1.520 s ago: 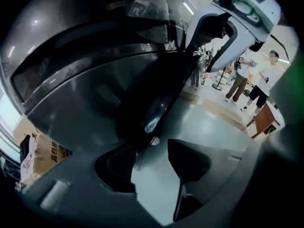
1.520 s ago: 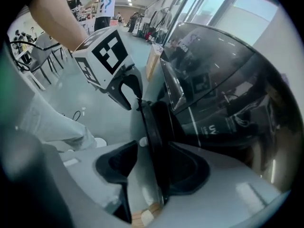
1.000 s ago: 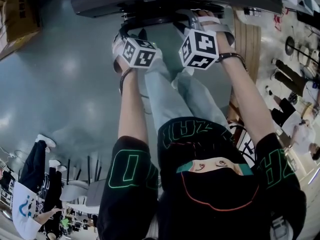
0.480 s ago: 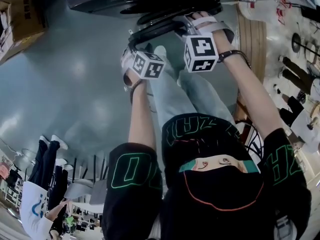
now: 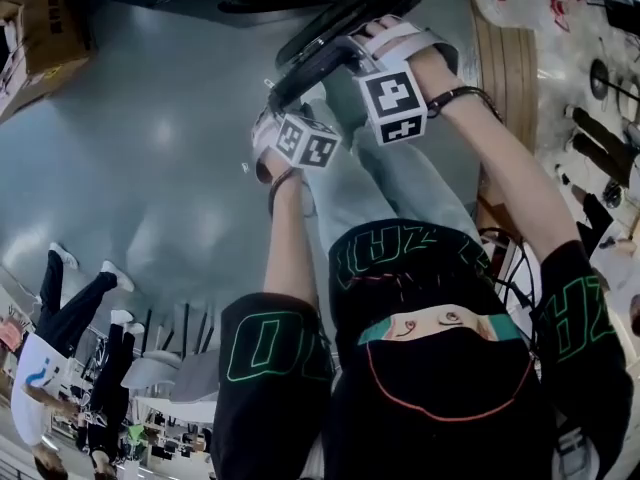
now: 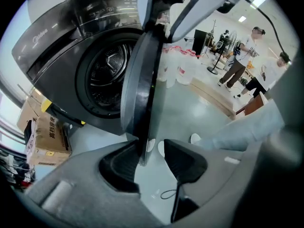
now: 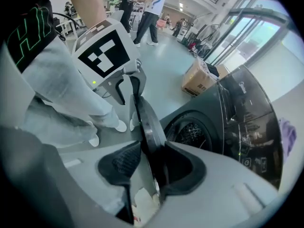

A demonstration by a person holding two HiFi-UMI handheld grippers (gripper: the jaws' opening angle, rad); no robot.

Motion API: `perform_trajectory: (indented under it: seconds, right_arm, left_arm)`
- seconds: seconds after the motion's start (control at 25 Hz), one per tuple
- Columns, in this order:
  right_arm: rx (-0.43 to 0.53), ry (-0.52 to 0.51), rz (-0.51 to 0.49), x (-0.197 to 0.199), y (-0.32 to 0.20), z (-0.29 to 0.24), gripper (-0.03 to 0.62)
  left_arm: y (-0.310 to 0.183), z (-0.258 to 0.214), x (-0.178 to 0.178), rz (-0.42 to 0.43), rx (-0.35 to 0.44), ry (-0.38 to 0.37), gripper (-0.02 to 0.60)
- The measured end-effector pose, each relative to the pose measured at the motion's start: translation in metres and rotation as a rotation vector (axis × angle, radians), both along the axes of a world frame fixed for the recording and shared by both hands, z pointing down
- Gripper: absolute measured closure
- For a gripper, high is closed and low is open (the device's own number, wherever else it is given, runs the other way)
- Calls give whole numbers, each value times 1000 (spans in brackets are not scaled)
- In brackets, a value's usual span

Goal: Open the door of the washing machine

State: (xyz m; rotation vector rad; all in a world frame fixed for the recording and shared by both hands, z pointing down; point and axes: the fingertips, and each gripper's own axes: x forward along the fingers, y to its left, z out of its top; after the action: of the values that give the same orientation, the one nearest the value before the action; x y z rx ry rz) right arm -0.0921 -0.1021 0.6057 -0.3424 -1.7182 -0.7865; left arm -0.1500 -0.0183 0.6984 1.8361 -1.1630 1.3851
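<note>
Left tool (image 6: 152, 147) has the edge of the door (image 6: 140, 80) sitting between its jaws, and they're closing in on it right now. The door edge lies against one pad and the other pad has a clear gap to it, so there's no real pinch there. Right tool (image 7: 153, 146) is on the same door, further along the rim, and that one looks properly clamped. The thick dark rim fills the space between both pads, though the jaws are easing apart at this moment. In the head view both tools point steeply down at the door edge, the left one nearer the person and the right one farther.

The door itself is swung well out from the washing machine (image 6: 57, 65) and stands almost edge-on to both tool cameras. The round opening is uncovered, and you can see the perforated drum (image 6: 107, 75) inside. The machine is dark grey with a control strip along the top. A cardboard box (image 6: 50, 137) sits on the floor (image 5: 150, 168) just beside the machine. A few people (image 6: 244, 51) stand far off across the hall.
</note>
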Motion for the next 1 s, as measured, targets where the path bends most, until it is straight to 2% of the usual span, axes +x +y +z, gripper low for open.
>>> perform_trajectory:
  seconds: [0.28,0.44,0.56,0.72,1.0]
  right_arm:
    - [56,6,-110,51,20,11,430]
    - [91,40,-171,76,27,3,424]
    - [94,85,-241,98,11,-8,421]
    - [122,108,-357,113,17,7,421]
    - [240,129,-485,177,51,-10,421]
  left_arm:
    - [29,12,74,-3,-22,34,414]
    - [45,6,116,81,-83,65,413]
    - [36,-9,152,161,-155,130,413]
    - [50,5,182,189,-226,232,413]
    - [85,-4,268,246,-252,315,414]
